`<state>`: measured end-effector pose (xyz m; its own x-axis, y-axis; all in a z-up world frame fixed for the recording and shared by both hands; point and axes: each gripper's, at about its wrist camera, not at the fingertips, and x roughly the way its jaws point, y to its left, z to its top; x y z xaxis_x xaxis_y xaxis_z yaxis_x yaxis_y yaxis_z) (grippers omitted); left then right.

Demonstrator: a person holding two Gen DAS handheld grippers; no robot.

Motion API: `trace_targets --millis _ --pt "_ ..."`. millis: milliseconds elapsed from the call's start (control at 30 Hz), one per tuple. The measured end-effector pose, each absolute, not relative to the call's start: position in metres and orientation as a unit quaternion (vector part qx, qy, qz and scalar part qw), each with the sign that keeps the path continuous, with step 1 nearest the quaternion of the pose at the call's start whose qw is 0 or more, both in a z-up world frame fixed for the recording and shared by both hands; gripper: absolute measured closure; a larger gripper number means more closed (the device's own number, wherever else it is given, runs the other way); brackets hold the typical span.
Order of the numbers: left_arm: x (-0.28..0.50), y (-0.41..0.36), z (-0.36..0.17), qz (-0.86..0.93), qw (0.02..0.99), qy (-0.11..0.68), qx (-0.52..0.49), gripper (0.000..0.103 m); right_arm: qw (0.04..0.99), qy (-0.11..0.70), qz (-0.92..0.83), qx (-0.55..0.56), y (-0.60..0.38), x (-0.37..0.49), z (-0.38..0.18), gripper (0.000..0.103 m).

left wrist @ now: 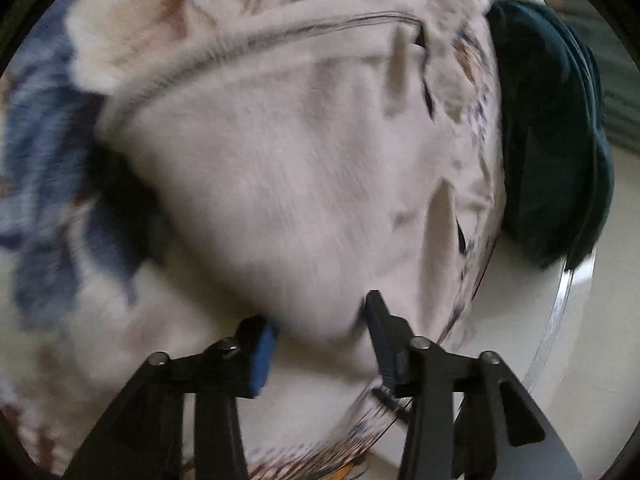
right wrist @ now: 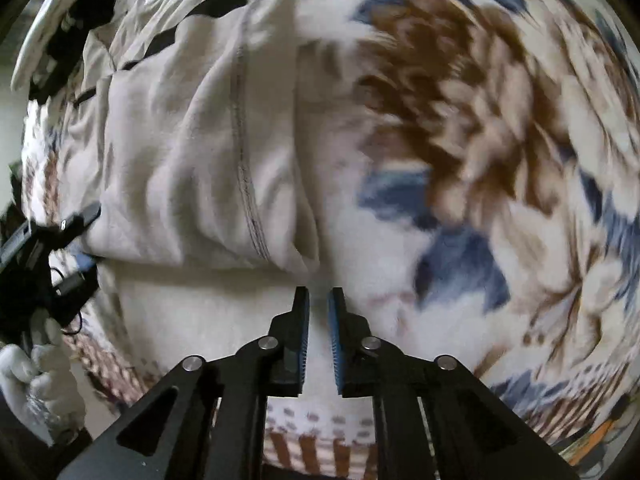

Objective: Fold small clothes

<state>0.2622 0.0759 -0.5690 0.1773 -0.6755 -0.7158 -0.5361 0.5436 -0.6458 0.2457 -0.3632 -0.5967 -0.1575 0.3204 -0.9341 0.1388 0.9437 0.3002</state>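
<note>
A pale beige garment (left wrist: 288, 168) with a stitched seam lies on a floral blanket. My left gripper (left wrist: 320, 320) is open, with its jaws on either side of the garment's near corner. In the right wrist view the garment (right wrist: 192, 152) lies folded at the upper left, its near edge just beyond my right gripper (right wrist: 319, 300). The right jaws stand a narrow gap apart with nothing between them. The left gripper (right wrist: 80, 236) shows at the garment's left corner, held by a gloved hand (right wrist: 44, 380).
The floral blanket (right wrist: 460, 160) in cream, brown and blue covers the surface. A dark green garment (left wrist: 552, 140) lies at the right by a clear plastic rim (left wrist: 560, 312). Black-trimmed pale clothing (right wrist: 160, 40) lies beyond the beige garment.
</note>
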Motion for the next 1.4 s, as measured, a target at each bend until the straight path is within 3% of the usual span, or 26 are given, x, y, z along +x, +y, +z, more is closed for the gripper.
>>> trace_targets --millis 33,67,300,567,600,633,667,700,767,1067,1100,1233,1267,1333,1400 --pt "0.258 0.077 -0.559 -0.062 0.610 0.649 -0.450 0.053 0.631 0.756 0.057 0.167 -0.374 0.244 -0.594 0.064" --pt "0.254 0.079 -0.546 -0.071 0.623 0.655 -0.423 0.049 0.632 0.753 0.047 0.176 -0.380 0.243 -0.591 0.059" --pt "0.304 0.087 -0.474 -0.102 0.755 0.613 -0.210 0.049 0.705 0.667 0.023 0.240 -0.403 0.288 -0.544 0.058" --pt "0.407 0.074 -0.518 -0.124 0.764 0.623 -0.109 0.049 0.730 0.666 0.030 0.151 -0.341 0.362 -0.559 0.058" --pt "0.412 0.071 -0.526 -0.122 0.765 0.626 -0.087 0.049 0.731 0.668 0.027 0.135 -0.335 0.367 -0.565 0.068" --pt "0.413 0.068 -0.529 -0.121 0.766 0.628 -0.071 0.049 0.734 0.667 0.019 0.122 -0.327 0.367 -0.571 0.096" --pt "0.412 0.069 -0.531 -0.128 0.766 0.626 -0.067 0.051 0.739 0.665 0.012 0.108 -0.325 0.365 -0.573 0.098" --pt "0.412 0.070 -0.533 -0.130 0.773 0.618 -0.065 0.060 0.746 0.658 0.001 0.096 -0.324 0.364 -0.572 0.098" --pt "0.412 0.075 -0.536 -0.129 0.777 0.613 -0.062 0.088 0.762 0.642 -0.017 0.080 -0.322 0.362 -0.565 0.098" --pt "0.407 0.098 -0.522 -0.127 0.789 0.590 -0.114 0.092 0.774 0.616 -0.049 0.137 -0.348 0.359 -0.543 0.098" --pt "0.409 0.101 -0.521 -0.125 0.789 0.590 -0.118 0.097 0.771 0.619 -0.051 0.140 -0.350 0.362 -0.544 0.098" --pt "0.429 0.108 -0.540 -0.111 0.770 0.609 -0.152 0.096 0.728 0.664 -0.048 0.164 -0.352 0.377 -0.571 0.097" --pt "0.431 0.111 -0.541 -0.112 0.763 0.615 -0.166 0.094 0.721 0.666 -0.055 0.181 -0.358 0.378 -0.575 0.097" --pt "0.431 0.116 -0.535 -0.108 0.764 0.610 -0.180 0.092 0.717 0.664 -0.069 0.201 -0.368 0.378 -0.576 0.084" --pt "0.426 0.118 -0.522 -0.117 0.771 0.598 -0.185 0.076 0.729 0.647 -0.077 0.210 -0.377 0.373 -0.563 0.082"
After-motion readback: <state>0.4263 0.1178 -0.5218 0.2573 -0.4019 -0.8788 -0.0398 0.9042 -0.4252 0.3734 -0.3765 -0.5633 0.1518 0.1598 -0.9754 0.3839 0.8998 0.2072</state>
